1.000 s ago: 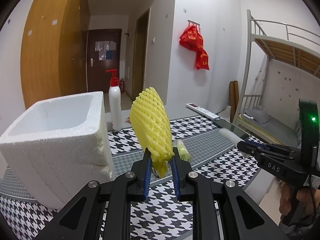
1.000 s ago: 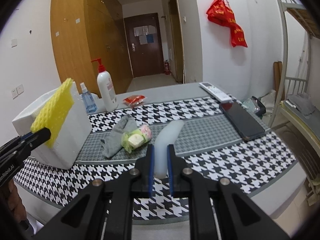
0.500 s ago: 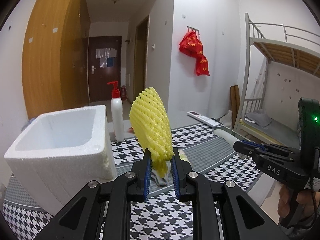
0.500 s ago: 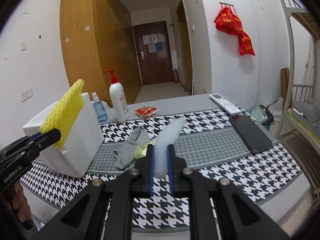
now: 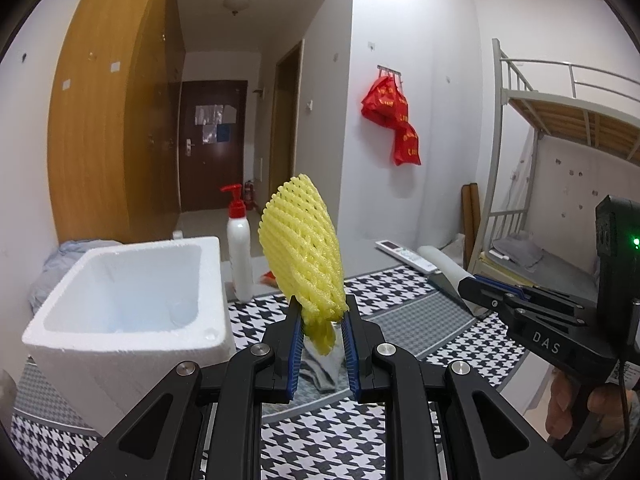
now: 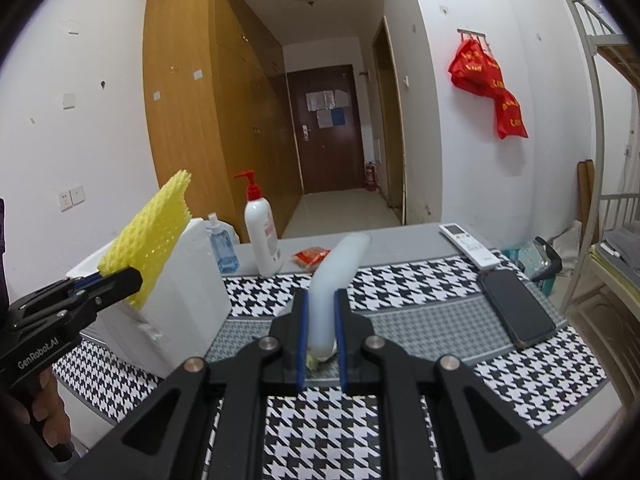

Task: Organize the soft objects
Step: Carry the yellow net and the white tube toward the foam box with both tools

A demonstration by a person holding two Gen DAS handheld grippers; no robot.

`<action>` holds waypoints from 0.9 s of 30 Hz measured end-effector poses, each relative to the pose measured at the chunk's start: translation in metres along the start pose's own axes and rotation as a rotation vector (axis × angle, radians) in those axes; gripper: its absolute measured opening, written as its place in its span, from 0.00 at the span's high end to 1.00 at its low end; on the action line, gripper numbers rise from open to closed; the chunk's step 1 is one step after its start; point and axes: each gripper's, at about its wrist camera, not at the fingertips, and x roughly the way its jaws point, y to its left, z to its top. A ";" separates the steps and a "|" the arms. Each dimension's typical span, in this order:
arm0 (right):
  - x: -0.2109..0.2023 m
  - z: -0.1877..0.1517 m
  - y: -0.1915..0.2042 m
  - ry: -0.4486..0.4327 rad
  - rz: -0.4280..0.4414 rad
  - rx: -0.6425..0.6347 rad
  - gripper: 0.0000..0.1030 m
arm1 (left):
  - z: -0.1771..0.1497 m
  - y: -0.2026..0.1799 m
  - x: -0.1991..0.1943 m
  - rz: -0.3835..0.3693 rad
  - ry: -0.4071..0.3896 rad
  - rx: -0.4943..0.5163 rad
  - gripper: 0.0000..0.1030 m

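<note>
Left tool [image 5: 320, 320] grips yellow foam net [image 5: 302, 248] upright (right tool [image 6: 321, 320] clamps forward-tilted white foam tube [image 6: 340, 268]).

Yellow foam net [image 5: 302, 248], white foam box [image 5: 132, 300], black-and-white houndstooth tablecloth [image 6: 400, 280].

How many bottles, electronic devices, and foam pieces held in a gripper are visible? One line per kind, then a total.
Bottles: 2 (white pump bottle, blue bottle)
Electronic devices: 2 (remote control, phone)
Held foam pieces: 2 (yellow foam net, white foam tube)
Total: 6
</note>
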 end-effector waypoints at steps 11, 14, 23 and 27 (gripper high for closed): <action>0.000 0.011 0.024 -0.033 0.072 -0.046 0.85 | 0.010 0.012 -0.013 0.047 -0.045 -0.014 0.81; 0.001 0.013 0.030 -0.039 0.091 -0.060 0.85 | 0.011 0.021 -0.019 0.074 -0.061 -0.022 0.81; 0.004 0.018 0.051 -0.049 0.157 -0.087 0.85 | 0.016 0.040 -0.037 0.148 -0.094 -0.036 0.81; 0.006 0.021 0.063 -0.054 0.184 -0.108 0.85 | 0.015 0.048 -0.040 0.167 -0.088 -0.044 0.81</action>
